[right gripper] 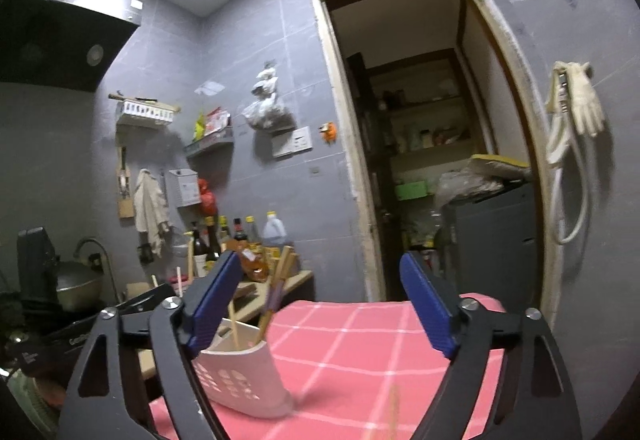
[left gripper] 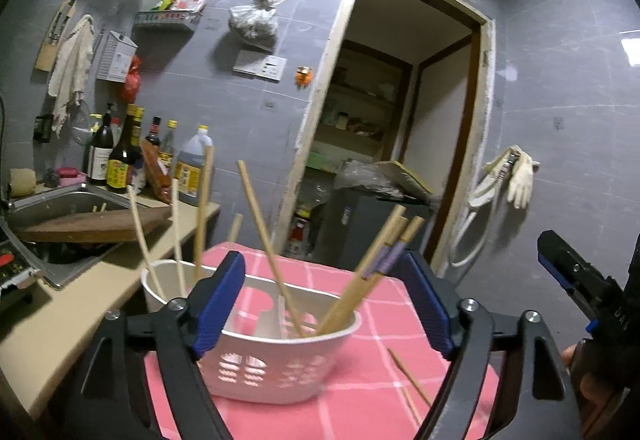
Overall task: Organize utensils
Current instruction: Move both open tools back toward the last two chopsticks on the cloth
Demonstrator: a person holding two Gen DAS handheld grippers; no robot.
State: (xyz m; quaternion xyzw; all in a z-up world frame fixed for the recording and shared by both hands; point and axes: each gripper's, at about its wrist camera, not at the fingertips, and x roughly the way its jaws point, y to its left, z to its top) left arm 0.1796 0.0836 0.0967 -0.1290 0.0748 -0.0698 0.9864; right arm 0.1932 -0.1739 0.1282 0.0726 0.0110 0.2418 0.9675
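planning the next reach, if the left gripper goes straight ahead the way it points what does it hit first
Most likely the white basket holding chopsticks: it sits directly between the open fingers of the left gripper, on the pink cloth. Depth is hard to judge, so it might pass over the rim into the chopsticks.

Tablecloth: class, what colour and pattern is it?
Pink with a white check: the tablecloth shows best in the right wrist view.

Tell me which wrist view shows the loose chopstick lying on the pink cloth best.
The left wrist view: the loose chopstick lies sharp on the pink checked cloth, right of the white holder. In the right wrist view it is only a faint blurred streak near the bottom edge.
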